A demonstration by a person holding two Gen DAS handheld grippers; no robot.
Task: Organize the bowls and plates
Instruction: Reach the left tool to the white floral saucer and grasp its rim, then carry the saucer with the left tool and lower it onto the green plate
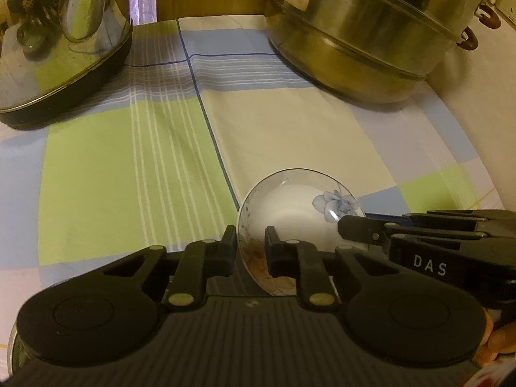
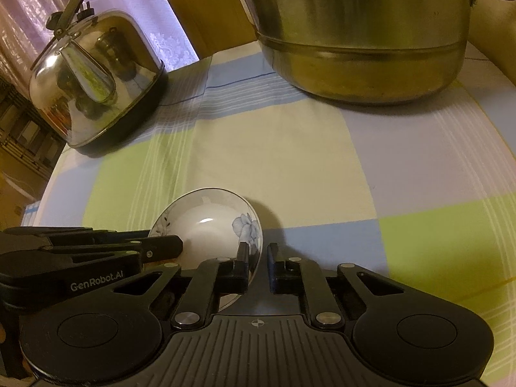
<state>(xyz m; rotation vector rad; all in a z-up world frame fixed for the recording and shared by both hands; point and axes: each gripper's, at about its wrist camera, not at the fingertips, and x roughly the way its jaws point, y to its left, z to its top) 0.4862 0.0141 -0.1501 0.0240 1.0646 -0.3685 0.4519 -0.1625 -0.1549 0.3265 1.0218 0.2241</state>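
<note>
A small white bowl (image 1: 290, 216) with a blue flower print and a thin dark rim sits low in the left wrist view, on the checked cloth. My left gripper (image 1: 251, 237) is shut on the bowl's left rim, one finger inside and one outside. From the right, the right gripper's black fingertips (image 1: 348, 224) reach the opposite rim. In the right wrist view the same bowl (image 2: 209, 229) lies left of centre, and my right gripper (image 2: 258, 253) is shut on its right rim beside the flower. The left gripper (image 2: 175, 245) comes in from the left. The bowl's near edge is hidden behind the fingers.
A shiny steel kettle (image 2: 96, 87) stands at the back left and a large two-tier steel pot (image 2: 361, 32) at the back right. The checked cloth (image 2: 274, 148) covers the table between them. The table edge (image 2: 48, 177) curves down the left side.
</note>
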